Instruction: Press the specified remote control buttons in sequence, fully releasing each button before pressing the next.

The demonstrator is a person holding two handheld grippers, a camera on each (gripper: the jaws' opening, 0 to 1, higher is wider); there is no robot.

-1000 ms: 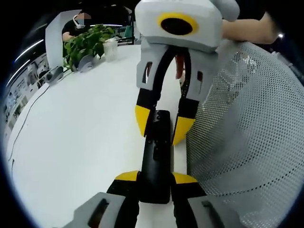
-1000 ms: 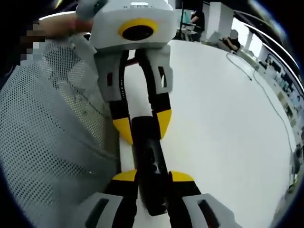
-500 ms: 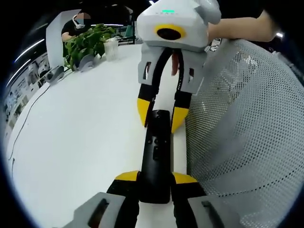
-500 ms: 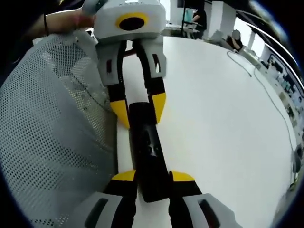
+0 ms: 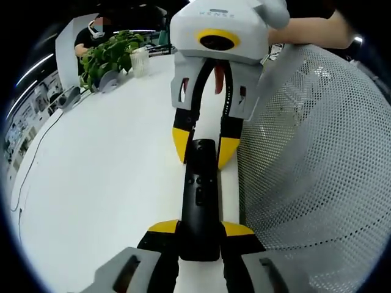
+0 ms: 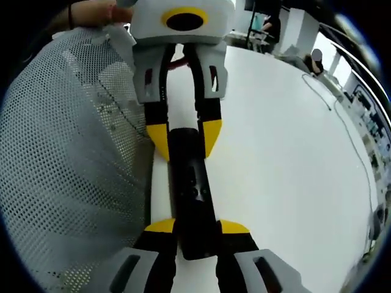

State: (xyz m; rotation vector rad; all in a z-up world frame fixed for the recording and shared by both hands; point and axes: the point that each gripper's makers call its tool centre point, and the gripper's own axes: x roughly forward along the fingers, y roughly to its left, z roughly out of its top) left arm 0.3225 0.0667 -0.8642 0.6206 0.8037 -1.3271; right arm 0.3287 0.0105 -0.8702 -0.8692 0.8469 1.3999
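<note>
While both grippers faced each other, a black remote (image 5: 199,201) lay long and flat on the white table (image 5: 98,183) between them. In the left gripper view, the left gripper (image 5: 198,229) sat at the bottom middle of the frame. Its 2 yellow-tipped jaws were narrow, and they pressed on the 2 sides of the near end of the remote. The right gripper (image 5: 200,146) came down from the top middle of that frame. Its yellow tips stood on either side of the far end of the remote, very close to it. A few small buttons (image 5: 199,195) showed on the top of the remote.

In the right gripper view, the same remote (image 6: 189,195) ran up the middle. The right gripper (image 6: 197,229) was at the bottom middle, jaws narrow and squeezing the near end. The left gripper (image 6: 183,139) reached in from the top, with its tips at the sides of the far end.

A grey mesh chair back (image 5: 311,171) filled the right side of the left gripper view. A green plant (image 5: 110,55) stood on the table at the upper left, with a pale cup (image 5: 140,61) just beside it. A person's hand (image 5: 305,30) showed at the top right.
</note>
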